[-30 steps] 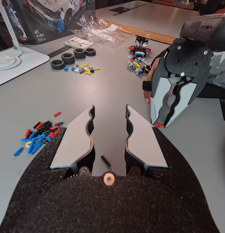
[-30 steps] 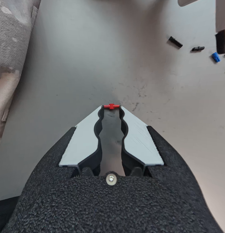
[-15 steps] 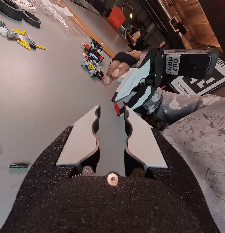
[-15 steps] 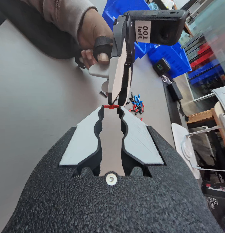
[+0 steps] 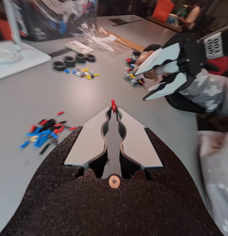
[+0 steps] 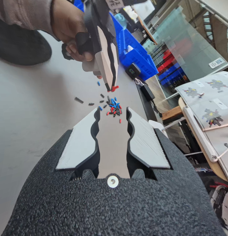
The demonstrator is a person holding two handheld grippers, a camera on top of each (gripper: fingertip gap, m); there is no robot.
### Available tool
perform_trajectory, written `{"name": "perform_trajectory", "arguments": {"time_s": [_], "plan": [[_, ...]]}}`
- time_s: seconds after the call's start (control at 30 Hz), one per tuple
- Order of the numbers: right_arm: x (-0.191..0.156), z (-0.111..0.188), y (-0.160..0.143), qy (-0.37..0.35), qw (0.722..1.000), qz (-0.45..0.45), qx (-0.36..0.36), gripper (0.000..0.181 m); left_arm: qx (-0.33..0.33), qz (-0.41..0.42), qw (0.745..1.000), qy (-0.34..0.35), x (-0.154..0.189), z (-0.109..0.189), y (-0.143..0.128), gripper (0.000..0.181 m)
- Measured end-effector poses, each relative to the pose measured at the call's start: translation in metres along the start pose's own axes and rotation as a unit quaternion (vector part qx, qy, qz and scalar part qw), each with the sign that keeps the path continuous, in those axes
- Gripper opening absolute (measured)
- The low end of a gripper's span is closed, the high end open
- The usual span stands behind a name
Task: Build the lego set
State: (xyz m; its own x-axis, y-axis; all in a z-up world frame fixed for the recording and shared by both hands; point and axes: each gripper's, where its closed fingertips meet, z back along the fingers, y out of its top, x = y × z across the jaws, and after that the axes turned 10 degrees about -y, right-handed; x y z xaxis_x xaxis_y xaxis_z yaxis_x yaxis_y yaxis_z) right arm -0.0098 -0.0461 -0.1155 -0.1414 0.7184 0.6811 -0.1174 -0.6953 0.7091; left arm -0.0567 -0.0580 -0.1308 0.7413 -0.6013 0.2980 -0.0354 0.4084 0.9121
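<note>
My left gripper (image 5: 113,107) is shut on a small red pin (image 5: 113,105), held above the grey table (image 5: 75,92); it sticks out past the fingertips. The same red pin (image 6: 114,88) shows in the right wrist view at the tip of the left gripper (image 6: 111,88). My right gripper (image 6: 112,108) is open and empty; it also shows at the right of the left wrist view (image 5: 140,85). A partly built model (image 5: 134,75) lies beyond it. A pile of blue, red and black pins (image 5: 45,131) lies at the left, also in the right wrist view (image 6: 114,106).
Several black tyres (image 5: 73,61) and a small heap of yellow and grey parts (image 5: 85,74) lie farther back. A set box (image 5: 47,19), clear bags (image 5: 98,39) and a booklet (image 5: 79,46) are behind. A white lamp base (image 5: 15,57) sits at far left. Blue bins (image 6: 133,54) and instruction sheets (image 6: 206,102) are at the right. One gripper's finger ends stand about 6 cm off the other's.
The red pin passed from my right gripper to my left. The left gripper closed on it; the right gripper opened and drew away.
</note>
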Motion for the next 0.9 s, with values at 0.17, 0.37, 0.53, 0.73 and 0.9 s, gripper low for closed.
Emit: {"name": "perform_trajectory", "arguments": {"time_s": [0.17, 0.37, 0.53, 0.73, 0.9], "plan": [[0.078, 0.019, -0.001, -0.137, 0.988, -0.065, 0.019, 0.041, -0.002, -0.078, 0.957, 0.279, -0.081, 0.091, 0.020, 0.006], [0.146, 0.047, -0.035, -0.274, 0.955, -0.115, 0.008, 0.045, -0.133, -0.115, 0.880, 0.441, -0.142, 0.141, -0.015, 0.008], [0.173, 0.061, -0.075, -0.327, 0.933, -0.147, -0.024, 0.039, -0.209, -0.118, 0.829, 0.505, -0.161, 0.168, -0.033, 0.008], [0.182, 0.072, -0.105, -0.322, 0.929, -0.174, -0.055, 0.002, -0.202, -0.114, 0.775, 0.588, -0.160, 0.219, -0.017, 0.007], [0.174, 0.072, -0.115, -0.270, 0.939, -0.190, -0.097, 0.019, -0.245, -0.005, 0.743, 0.623, -0.163, 0.279, -0.044, 0.011]]}}
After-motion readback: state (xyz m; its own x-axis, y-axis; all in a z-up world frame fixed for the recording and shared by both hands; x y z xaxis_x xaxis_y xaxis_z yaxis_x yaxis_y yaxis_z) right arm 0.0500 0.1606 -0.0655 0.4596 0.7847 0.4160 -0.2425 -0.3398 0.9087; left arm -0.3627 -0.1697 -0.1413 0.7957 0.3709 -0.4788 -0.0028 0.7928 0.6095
